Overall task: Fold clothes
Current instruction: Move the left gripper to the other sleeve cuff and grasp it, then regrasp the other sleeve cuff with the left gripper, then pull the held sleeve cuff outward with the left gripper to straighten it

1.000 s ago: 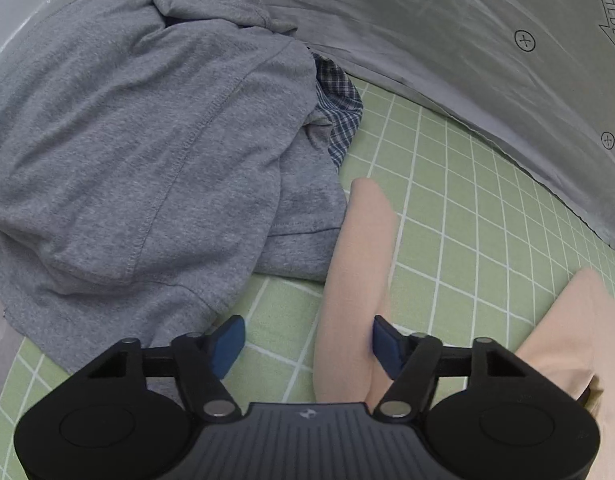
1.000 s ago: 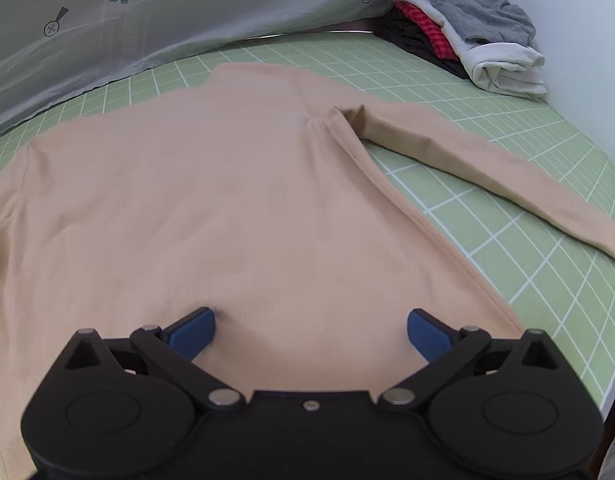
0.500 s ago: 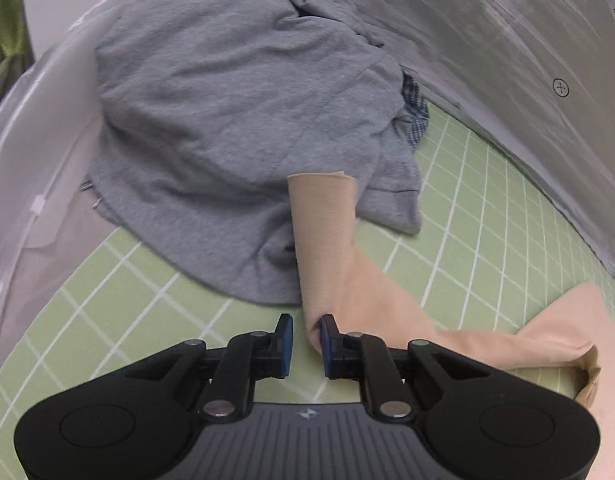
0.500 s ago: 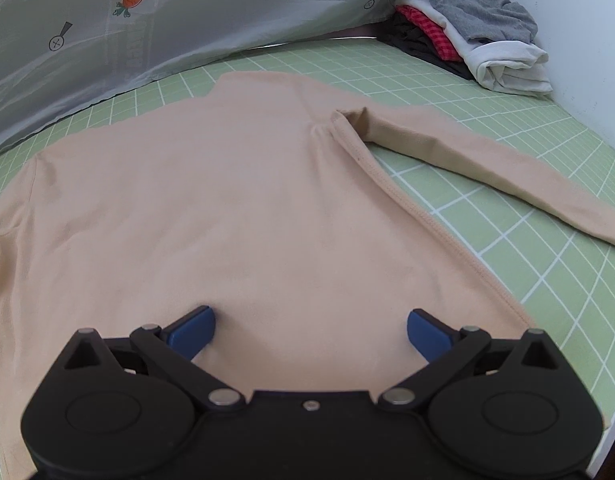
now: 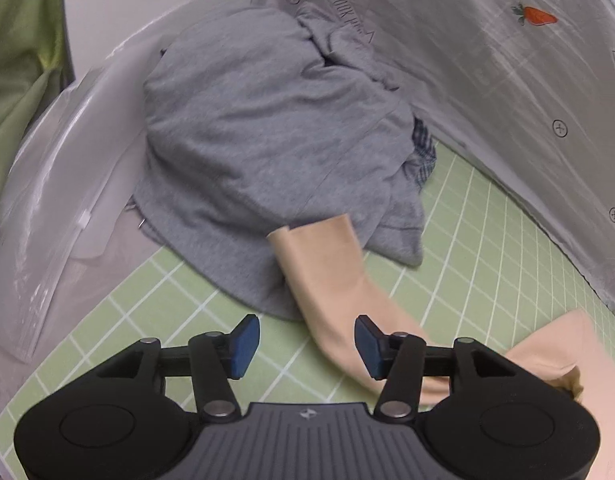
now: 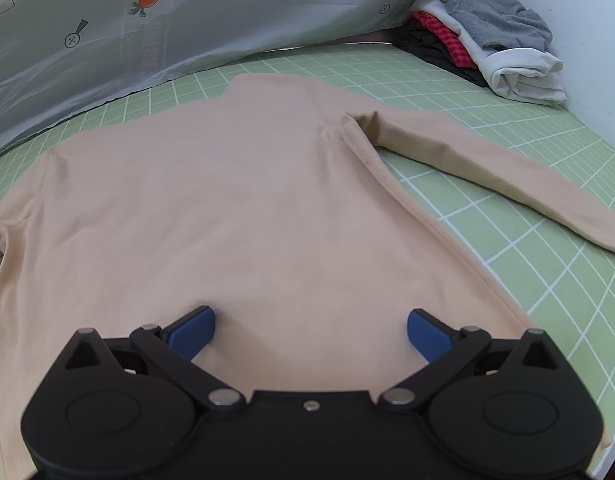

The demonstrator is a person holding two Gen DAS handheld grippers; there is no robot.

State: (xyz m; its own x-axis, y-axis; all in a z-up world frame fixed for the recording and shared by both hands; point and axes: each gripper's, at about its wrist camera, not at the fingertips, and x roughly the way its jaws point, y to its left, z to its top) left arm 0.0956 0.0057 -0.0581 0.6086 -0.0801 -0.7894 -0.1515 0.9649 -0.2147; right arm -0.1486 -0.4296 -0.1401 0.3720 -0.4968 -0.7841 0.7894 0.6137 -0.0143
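A beige long-sleeved top [image 6: 235, 216] lies spread flat on the green grid mat [image 6: 547, 264], its right sleeve [image 6: 487, 172] stretched out to the right. Its other sleeve [image 5: 327, 276] shows in the left wrist view, with the cuff lying on the edge of a grey garment pile [image 5: 267, 152]. My left gripper [image 5: 306, 344] is open, its jaws either side of that sleeve and not holding it. My right gripper [image 6: 310, 332] is open and empty, low over the top's body near the hem.
A grey printed sheet [image 6: 187, 28] walls the back of the mat in both views. A stack of folded clothes [image 6: 487, 36] sits at the far right corner. A checked cloth [image 5: 421, 156] peeks from under the grey pile. Clear plastic [image 5: 47, 216] lies at the left.
My left gripper closed on the sleeve, pulled it onto the grey pile's edge, then opened and released it. The right gripper stayed open over the top, almost still.
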